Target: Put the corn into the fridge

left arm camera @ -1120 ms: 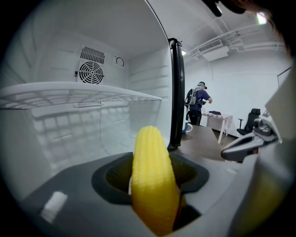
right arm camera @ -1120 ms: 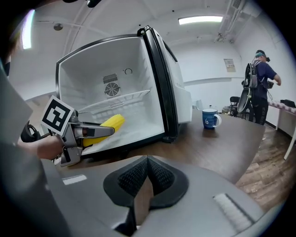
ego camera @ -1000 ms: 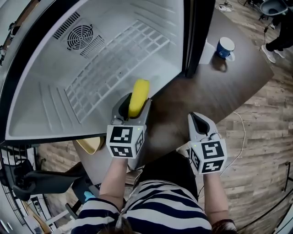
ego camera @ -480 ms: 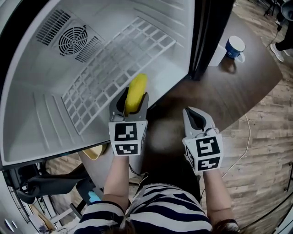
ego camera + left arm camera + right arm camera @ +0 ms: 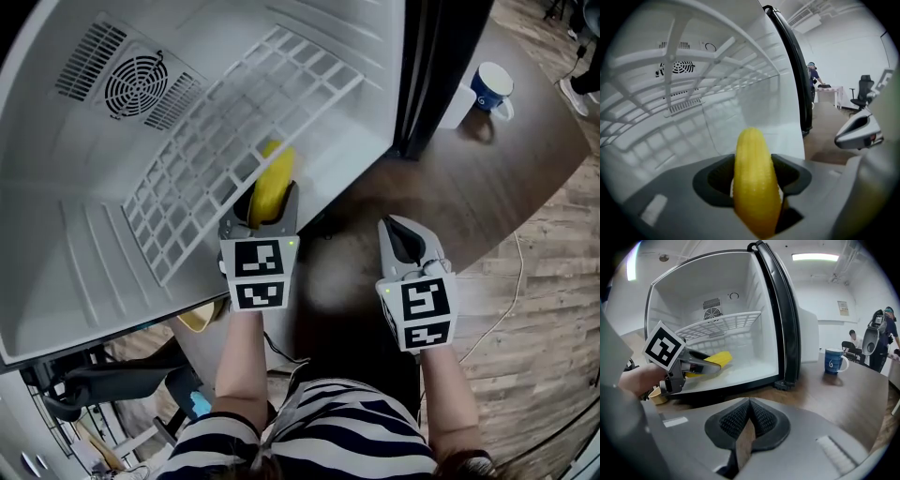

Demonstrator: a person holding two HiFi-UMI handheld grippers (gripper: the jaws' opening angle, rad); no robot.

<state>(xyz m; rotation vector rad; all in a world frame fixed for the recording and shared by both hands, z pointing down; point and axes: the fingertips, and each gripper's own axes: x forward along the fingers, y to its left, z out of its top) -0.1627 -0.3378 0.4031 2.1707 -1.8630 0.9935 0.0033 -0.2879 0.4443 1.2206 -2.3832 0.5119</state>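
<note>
**Corn held inside open fridge, under shelf**

Fridge (image 5: 75, 234) is open, white inside, with a fan vent (image 5: 136, 86) at back left. The wire shelf (image 5: 234, 141) runs across the middle. The left gripper (image 5: 267, 202) has its jaws clamped on the yellow corn (image 5: 273, 176). The corn's tip pokes into the fridge below the shelf; contact with the fridge floor is unclear. The right gripper (image 5: 405, 239) has its jaws pressed together with nothing between them, and it sits over the brown table (image 5: 469, 187) outside the fridge. A blue mug (image 5: 492, 86) stands on the table at far right.
</note>
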